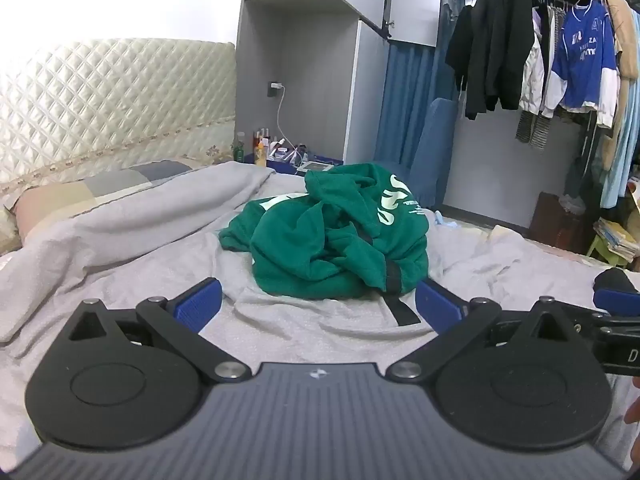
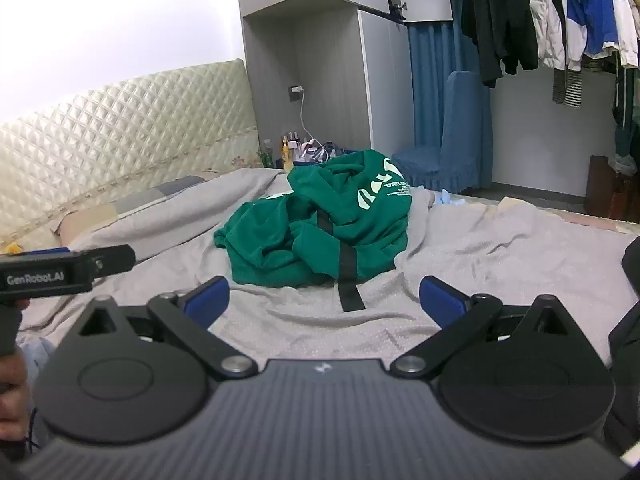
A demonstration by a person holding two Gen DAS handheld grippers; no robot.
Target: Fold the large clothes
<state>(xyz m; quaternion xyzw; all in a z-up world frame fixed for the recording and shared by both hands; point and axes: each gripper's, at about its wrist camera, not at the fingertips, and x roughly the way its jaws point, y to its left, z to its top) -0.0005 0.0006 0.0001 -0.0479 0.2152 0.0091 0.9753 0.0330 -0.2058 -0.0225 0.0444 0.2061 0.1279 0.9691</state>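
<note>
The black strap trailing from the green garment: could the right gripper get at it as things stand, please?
Probably yes. The right gripper is open and holds nothing, and the black strap lies flat on the grey bedsheet just ahead, between its fingers. Nothing sits in between, and the left gripper is off to the side.

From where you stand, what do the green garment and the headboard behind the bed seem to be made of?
Green garment: likely fleece or thick cotton knit; matte, fuzzy surface, soft bulky folds, pale printed lettering, a black strip.
Headboard: probably cream faux leather or satin-like padding; diamond quilting with a glossy sheen on each tuft. Hard to tell which.
</note>
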